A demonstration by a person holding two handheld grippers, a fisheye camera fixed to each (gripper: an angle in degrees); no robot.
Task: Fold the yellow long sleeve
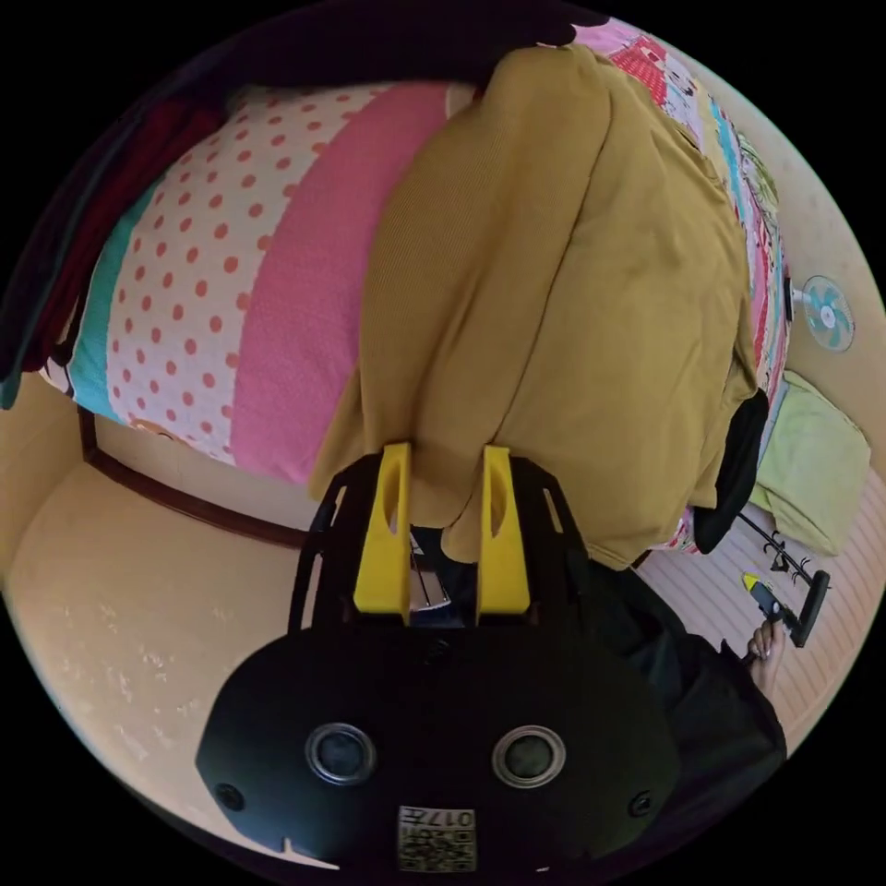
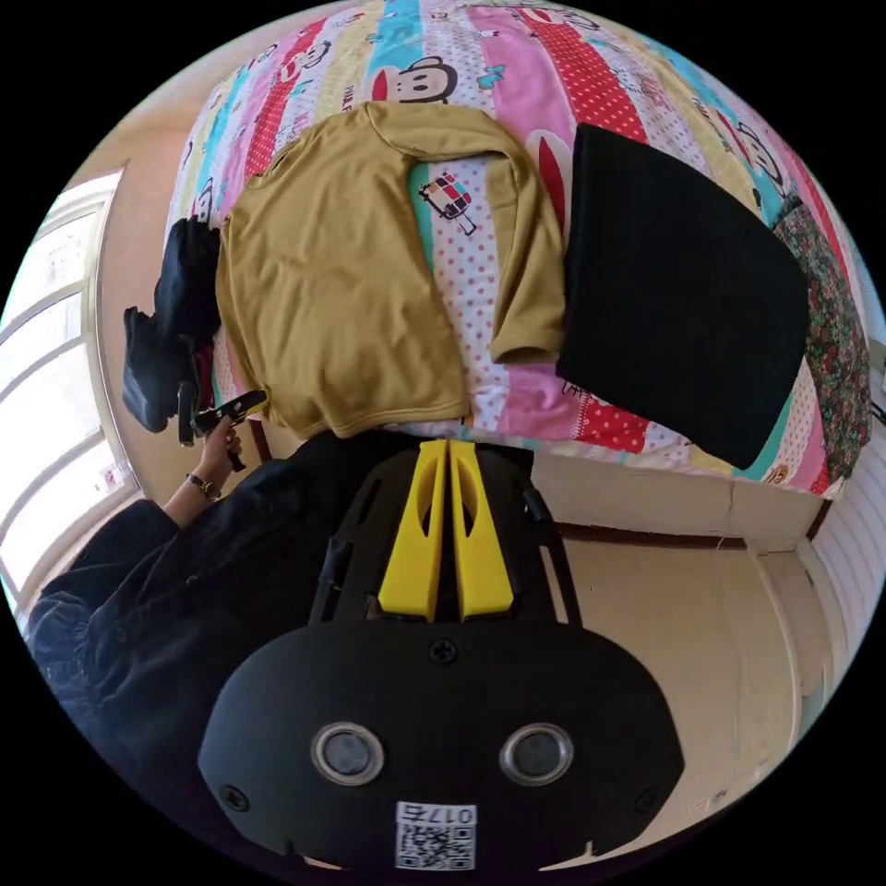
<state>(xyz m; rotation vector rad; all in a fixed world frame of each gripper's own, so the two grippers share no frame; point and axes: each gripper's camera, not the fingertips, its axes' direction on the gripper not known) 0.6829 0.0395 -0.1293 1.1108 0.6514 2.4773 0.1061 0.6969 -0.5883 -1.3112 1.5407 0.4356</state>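
Observation:
The yellow long sleeve (image 2: 332, 277) lies flat on the bed, body spread out, one sleeve (image 2: 528, 268) stretched sideways and bent down to its cuff. In the left gripper view the shirt (image 1: 554, 277) looms close, and its hem hangs over the bed edge. My left gripper (image 1: 446, 450) is open at that hem, with a drooping fold of cloth in the gap between its jaws. A hand holds this gripper (image 2: 221, 411) at the shirt's hem corner. My right gripper (image 2: 448, 445) is shut on nothing, just off the bed edge below the hem. It also shows small as the right gripper (image 1: 784, 600).
A striped, dotted bedsheet (image 2: 572, 101) covers the bed. A folded black garment (image 2: 683, 295) lies beside the shirt, with a floral cloth (image 2: 831, 323) past it. Dark clothes (image 2: 175, 305) hang at the other bed edge. A fan (image 1: 828, 314) and a green cushion (image 1: 812, 471) are on the floor. The person's dark sleeve (image 2: 185, 572) is close.

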